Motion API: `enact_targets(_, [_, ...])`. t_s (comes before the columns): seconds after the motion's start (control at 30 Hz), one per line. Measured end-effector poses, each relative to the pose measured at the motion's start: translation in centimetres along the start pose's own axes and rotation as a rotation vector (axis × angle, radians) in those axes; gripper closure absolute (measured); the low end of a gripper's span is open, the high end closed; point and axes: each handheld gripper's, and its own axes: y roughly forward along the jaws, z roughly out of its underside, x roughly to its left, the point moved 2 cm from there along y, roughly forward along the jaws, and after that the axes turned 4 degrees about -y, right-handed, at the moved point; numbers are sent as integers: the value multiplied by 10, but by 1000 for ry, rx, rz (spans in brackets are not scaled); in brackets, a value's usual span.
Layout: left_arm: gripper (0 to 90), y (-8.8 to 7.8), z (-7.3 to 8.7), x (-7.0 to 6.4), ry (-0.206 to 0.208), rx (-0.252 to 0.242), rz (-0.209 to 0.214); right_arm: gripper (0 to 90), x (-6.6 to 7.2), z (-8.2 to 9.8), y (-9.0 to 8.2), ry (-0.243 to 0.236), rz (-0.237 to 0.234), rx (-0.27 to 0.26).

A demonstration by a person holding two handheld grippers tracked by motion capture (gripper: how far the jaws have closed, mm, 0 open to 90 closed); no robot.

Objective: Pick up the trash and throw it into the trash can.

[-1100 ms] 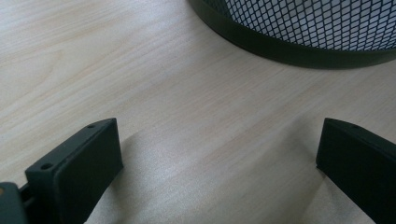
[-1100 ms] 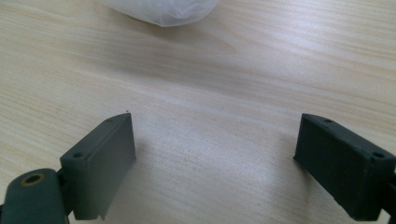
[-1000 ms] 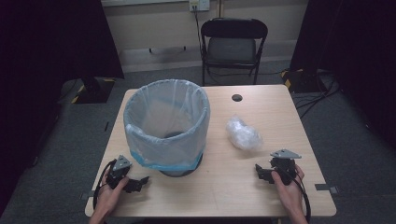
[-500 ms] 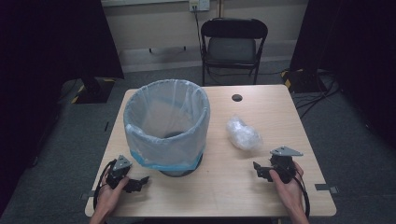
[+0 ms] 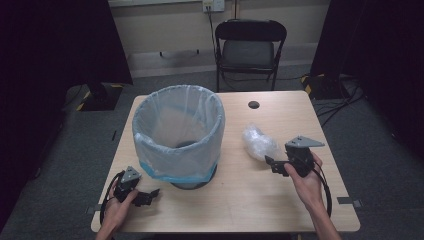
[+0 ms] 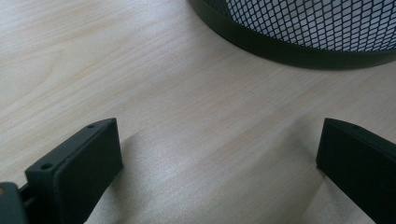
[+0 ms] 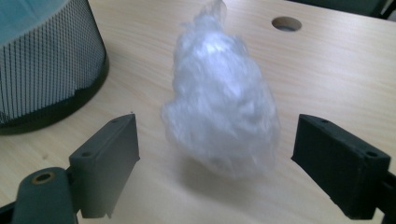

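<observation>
My right fingers [image 7: 215,163] stood released, just short of the crumpled plastic wad [image 7: 222,100] at twelve o'clock, while my left fingers [image 6: 219,172] rested released on the surface [image 5: 280,200].

You have one table [image 5: 235,200] with one round cable hole [image 5: 254,104] at its far edge. On it: one mesh bin [image 5: 178,134] with one clear liner, left of centre; one crumpled plastic wad [image 5: 257,142], right. Two grippers: left gripper [image 5: 145,197] near left, right gripper [image 5: 274,165] near right. One folding chair [image 5: 250,47] on the far side.
</observation>
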Motion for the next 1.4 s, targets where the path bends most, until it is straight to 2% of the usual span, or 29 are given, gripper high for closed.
enact_targets(0.03, [0,0,0,0,0,0,0,138,0,-4,3,-4,-9,5])
enact_targets(0.17, [0,0,0,0,1,0,1,140,-2,-20,16,-41,5,-11])
enact_targets(0.27, [0,0,0,0,1,0,1,138,-5,-26,23,-39,-2,-17])
enact_targets(0.3, [0,0,0,0,1,0,2,138,-10,-29,32,-35,-7,-14])
enact_targets(0.33, [0,0,0,0,1,0,2,138,-10,-29,32,-35,-7,-14])
enact_targets(0.37, [0,0,0,0,2,1,2,138,-12,-30,42,-46,-14,-3])
enact_targets(0.57, [0,0,0,0,2,1,3,142,-14,-24,68,-38,-36,62])
enact_targets(0.6, [0,0,0,0,2,1,3,142,-14,-24,68,-38,-36,62])
enact_targets(0.63, [0,0,0,0,2,0,2,144,-14,-20,75,-39,-40,92])
enact_targets(0.83, [0,0,0,0,3,0,4,139,-13,-9,89,-34,-85,150])
enact_targets(0.97, [0,0,0,0,3,0,4,154,-10,-5,94,-14,-114,162])
enact_targets(1.07, [0,0,0,0,3,1,4,204,-8,-2,94,-16,-122,159])
enact_targets(1.13, [0,0,0,0,3,0,4,279,-6,0,93,-16,-140,156])
enact_targets(1.27, [0,0,0,0,3,1,4,334,-6,-1,88,-11,-135,149])
enact_targets(1.4, [0,0,0,0,3,0,4,349,-8,-4,81,6,-134,116])
